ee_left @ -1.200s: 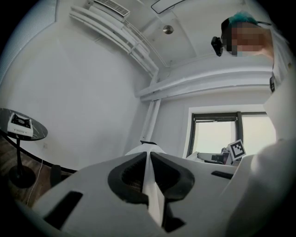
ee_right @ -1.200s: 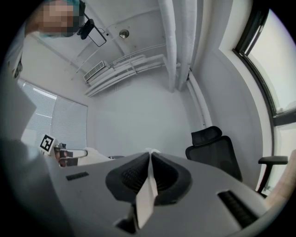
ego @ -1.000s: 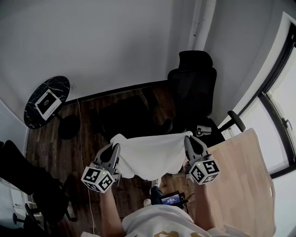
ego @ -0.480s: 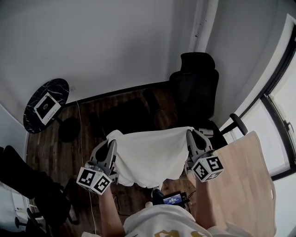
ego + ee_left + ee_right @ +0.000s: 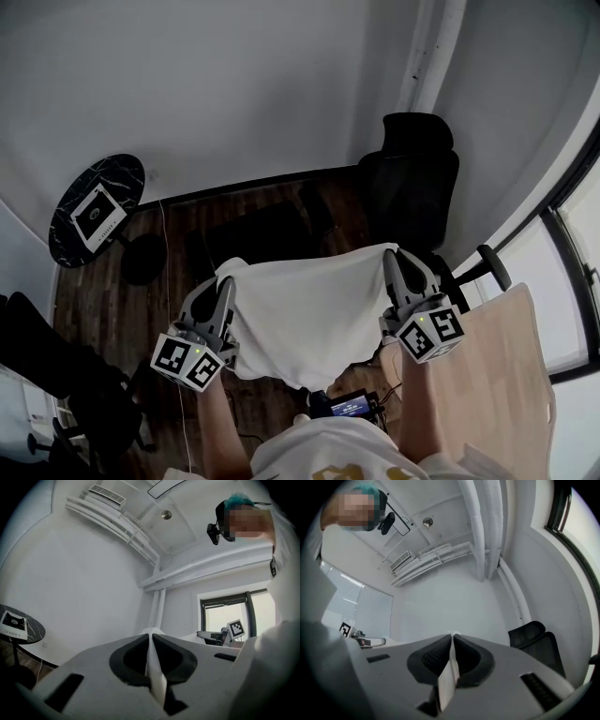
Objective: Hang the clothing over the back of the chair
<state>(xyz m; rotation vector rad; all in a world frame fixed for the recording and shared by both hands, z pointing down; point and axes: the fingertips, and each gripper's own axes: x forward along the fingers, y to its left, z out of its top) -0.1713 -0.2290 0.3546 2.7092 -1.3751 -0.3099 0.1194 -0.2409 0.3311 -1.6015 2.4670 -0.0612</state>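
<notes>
- Nearest, the person's white shirt [image 5: 328, 448] is cut off by the bottom of the head view. Just past it, a small device [image 5: 349, 405] with a lit screen is half hidden under the hanging cloth.
- The left tool [image 5: 225, 283] has its jaws pressed together on a thin fold of the white garment [image 5: 309, 314], at the garment's upper left corner. Its own view shows only that pinched strip between the pads.
- The right tool [image 5: 392, 255] is likewise clamped on a narrow fold, at the upper right corner.
- The garment hangs spread between the two tools, in the air above the dark wooden floor [image 5: 103, 300]. It sags in the middle and sits short of the chair.
- A pale wooden worktop [image 5: 497, 384] lies at the right. Its left edge is just beside the right tool and its far side is cut off.
- Beyond the right tool stands the black chair [image 5: 412, 183]. Its back and headrest are clear and one armrest [image 5: 493, 266] pokes out, but the seat and base are hidden behind the tool and cloth.
- A black shape on the floor by the far wall is too dark to make out.
- Farthest left is a round dark side table [image 5: 70, 225] carrying a white square item.
</notes>
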